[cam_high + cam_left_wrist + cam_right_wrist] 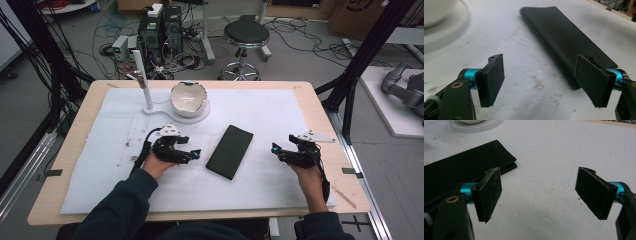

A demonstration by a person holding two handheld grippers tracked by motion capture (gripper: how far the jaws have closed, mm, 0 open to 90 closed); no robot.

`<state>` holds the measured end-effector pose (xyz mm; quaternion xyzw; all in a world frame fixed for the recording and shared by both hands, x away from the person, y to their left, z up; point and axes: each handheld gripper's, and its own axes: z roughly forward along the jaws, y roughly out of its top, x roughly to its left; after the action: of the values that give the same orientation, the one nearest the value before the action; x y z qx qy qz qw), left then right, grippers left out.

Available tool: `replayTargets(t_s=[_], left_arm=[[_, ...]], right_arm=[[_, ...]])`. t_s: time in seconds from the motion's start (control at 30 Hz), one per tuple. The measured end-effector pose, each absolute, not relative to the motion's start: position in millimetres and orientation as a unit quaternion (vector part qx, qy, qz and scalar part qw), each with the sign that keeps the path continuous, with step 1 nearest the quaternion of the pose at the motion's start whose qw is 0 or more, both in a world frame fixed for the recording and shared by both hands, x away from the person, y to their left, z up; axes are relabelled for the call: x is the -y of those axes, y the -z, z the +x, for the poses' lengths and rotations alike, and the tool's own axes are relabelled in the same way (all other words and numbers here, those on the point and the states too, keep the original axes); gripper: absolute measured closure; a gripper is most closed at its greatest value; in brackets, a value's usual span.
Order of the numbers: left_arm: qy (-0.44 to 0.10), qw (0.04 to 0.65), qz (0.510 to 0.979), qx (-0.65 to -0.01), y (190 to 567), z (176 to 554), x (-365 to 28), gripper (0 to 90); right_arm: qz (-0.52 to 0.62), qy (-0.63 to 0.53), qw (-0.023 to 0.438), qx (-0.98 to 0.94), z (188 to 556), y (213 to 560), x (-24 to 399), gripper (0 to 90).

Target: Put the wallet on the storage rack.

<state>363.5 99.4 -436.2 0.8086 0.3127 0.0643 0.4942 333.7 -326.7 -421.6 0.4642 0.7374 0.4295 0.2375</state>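
Black leather-look folded wallet [230,151], long and flat, lies on the white foam mat [280,115] near the middle of the light wooden table [320,107], its long axis running from about one o'clock down to seven o'clock. Going down in size from the table and mat: at twelve o'clock from the wallet sits a white bowl-shaped dish with a broken-looking rim on a white base [188,100], with a white upright post [142,80] beside it at eleven o'clock.

At nine o'clock of the wallet hovers the left gripper [194,154], jaws spread wide and empty; in the left gripper view the wallet [566,42] lies just past its right-hand pad. At three o'clock the right gripper [275,149] is likewise spread, holding nothing, with the wallet's folded corner [474,162] ahead of its left-hand pad.

To my eye the wallet looks light, thin and somewhat floppy, with a grained surface that should not slip much. Lying flat, it offers little to pinch; I would take it across a narrow end or a long edge, one jaw sliding beneath, where the doubled layers show.
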Motion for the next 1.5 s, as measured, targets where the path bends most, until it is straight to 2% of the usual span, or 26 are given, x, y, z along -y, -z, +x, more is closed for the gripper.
replayTargets(t_s=[0.2, 0.47, 0.53, 0.57, 0.67, 0.77, 0.93, 1.13, 1.37, 1.5], left_arm=[[-0.033, 0.489, 0.818, -0.301, 442.7, 367.7, -67.4, 24.1], [-0.01, 0.446, 0.846, -0.292, 452.3, 371.7, -40.2, 23.5], [0.0, 0.45, 0.847, -0.284, 452.7, 370.2, -38.1, 27.9], [0.012, 0.453, 0.845, -0.283, 453.0, 369.8, -37.9, 36.5], [0.028, 0.457, 0.837, -0.299, 453.5, 371.0, -38.9, 44.8], [0.044, 0.477, 0.816, -0.323, 455.2, 373.3, -43.6, 60.0], [0.054, 0.511, 0.794, -0.325, 448.7, 373.7, -48.6, 75.2], [-0.01, 0.544, 0.779, -0.312, 419.1, 372.6, -72.1, 80.4], [-0.089, 0.544, 0.778, -0.301, 392.2, 370.1, -103.2, 80.9], [-0.119, 0.533, 0.789, -0.28, 394.5, 362.3, -104.5, 80.9]], right_arm=[[0.465, -0.43, 0.236, -0.737, 333.3, 421.5, 326.9, 21.5], [0.467, -0.431, 0.237, -0.735, 333.3, 421.4, 328.2, 21.5], [0.465, -0.43, 0.239, -0.736, 333.2, 421.4, 328.0, 21.5], [0.465, -0.43, 0.239, -0.736, 333.2, 421.4, 327.9, 21.5], [0.465, -0.43, 0.239, -0.736, 333.3, 421.5, 327.5, 21.5], [0.464, -0.43, 0.239, -0.736, 333.1, 421.3, 327.2, 21.5], [0.466, -0.431, 0.24, -0.735, 332.5, 421.0, 329.0, 21.5], [0.47, -0.432, 0.24, -0.731, 330.6, 421.0, 332.3, 21.5], [0.47, -0.431, 0.24, -0.732, 330.0, 420.7, 331.2, 21.5], [0.47, -0.431, 0.24, -0.732, 330.7, 420.8, 329.6, 21.5]])
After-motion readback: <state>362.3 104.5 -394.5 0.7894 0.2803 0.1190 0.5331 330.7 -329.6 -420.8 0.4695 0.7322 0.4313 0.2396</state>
